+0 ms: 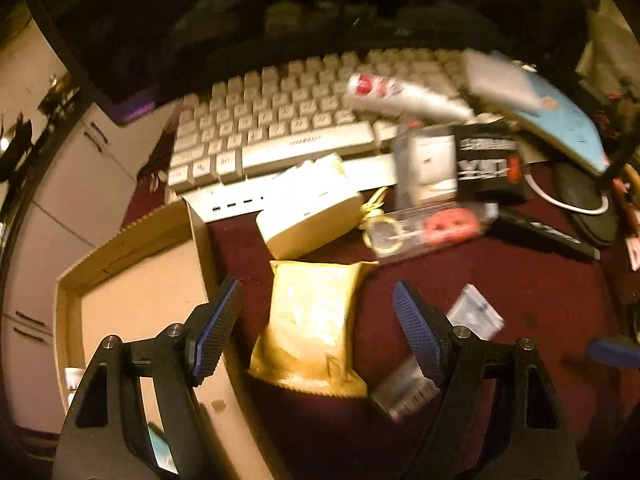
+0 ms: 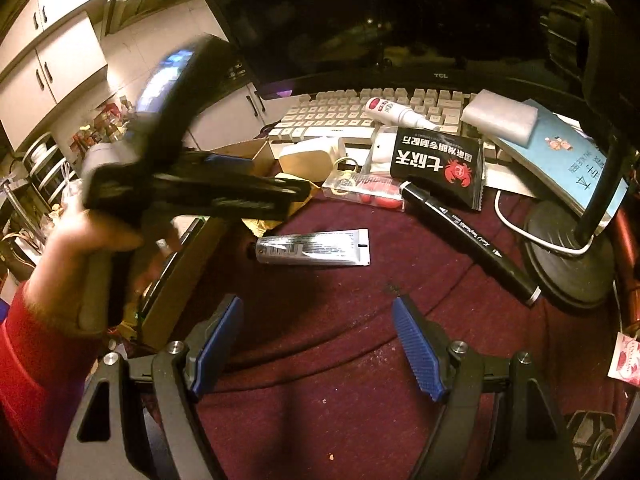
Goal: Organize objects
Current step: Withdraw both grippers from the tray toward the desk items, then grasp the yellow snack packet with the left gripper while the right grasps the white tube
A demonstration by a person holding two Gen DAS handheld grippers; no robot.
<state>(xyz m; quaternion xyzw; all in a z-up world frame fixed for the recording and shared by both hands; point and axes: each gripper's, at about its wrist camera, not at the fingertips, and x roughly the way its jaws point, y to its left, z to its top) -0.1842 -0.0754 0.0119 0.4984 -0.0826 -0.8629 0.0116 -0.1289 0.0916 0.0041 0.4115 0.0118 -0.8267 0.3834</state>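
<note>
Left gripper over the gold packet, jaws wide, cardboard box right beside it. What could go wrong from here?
1. The left gripper is open around the gold packet, whose near end hangs over the dark edge; a push might slide it off.
2. Its left finger sits over the cardboard box wall; closing could snag the box.
3. The silver tube lies by the right finger and may get pinched too.

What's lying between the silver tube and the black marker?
Nothing: between the silver tube and the black marker there is only bare maroon cloth, seen from the right wrist.
</note>
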